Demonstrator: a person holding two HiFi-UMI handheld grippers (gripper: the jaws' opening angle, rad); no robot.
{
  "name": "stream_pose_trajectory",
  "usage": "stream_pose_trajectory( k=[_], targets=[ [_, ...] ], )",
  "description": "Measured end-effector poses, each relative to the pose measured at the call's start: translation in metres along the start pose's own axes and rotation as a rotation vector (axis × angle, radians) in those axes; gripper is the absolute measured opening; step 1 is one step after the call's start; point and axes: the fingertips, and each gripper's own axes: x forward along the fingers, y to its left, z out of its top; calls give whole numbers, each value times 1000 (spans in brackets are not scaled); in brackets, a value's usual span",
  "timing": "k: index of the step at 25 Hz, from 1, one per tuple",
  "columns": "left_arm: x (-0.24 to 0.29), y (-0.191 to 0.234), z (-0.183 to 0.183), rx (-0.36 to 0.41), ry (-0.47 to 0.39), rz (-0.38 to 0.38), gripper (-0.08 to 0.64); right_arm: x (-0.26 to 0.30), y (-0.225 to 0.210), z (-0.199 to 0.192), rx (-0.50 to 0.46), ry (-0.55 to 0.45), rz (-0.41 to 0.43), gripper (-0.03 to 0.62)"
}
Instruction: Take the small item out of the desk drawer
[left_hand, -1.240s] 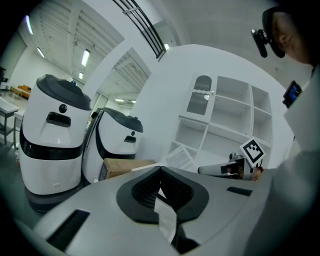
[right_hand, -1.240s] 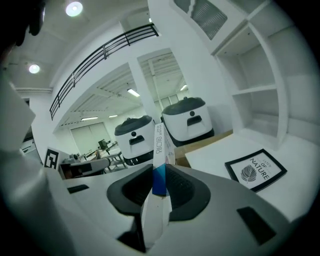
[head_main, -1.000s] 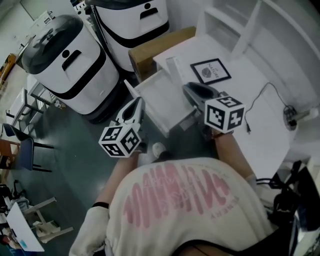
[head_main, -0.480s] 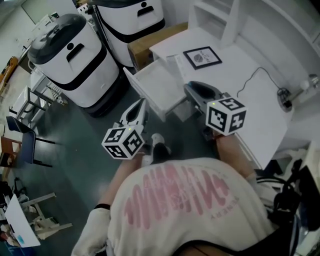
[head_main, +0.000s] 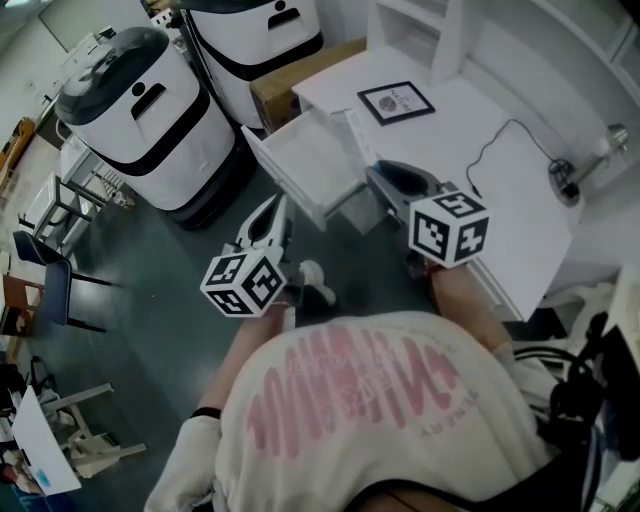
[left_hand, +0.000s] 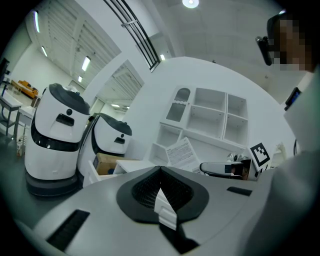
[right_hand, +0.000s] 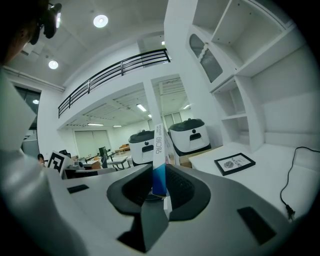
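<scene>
Drawer (head_main: 305, 160) slightly farther from right claw (head_main: 385, 178)

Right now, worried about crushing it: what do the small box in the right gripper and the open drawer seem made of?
Small box: probably thin cardboard, printed finish; sharp straight edges, blue-and-white lettering. Drawer: apparently white-coated board, matte; flat, even panels.

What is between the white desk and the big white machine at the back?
A brown cardboard box sits there, next to the open drawer. The head view shows it most clearly.
</scene>
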Motion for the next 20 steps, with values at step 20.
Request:
stream_pose_trajectory(
  k=[20],
  targets=[
    [-8, -11, 2, 4, -14, 14, 28, -9, -1, -1, -20, 4, 12, 94]
  ],
)
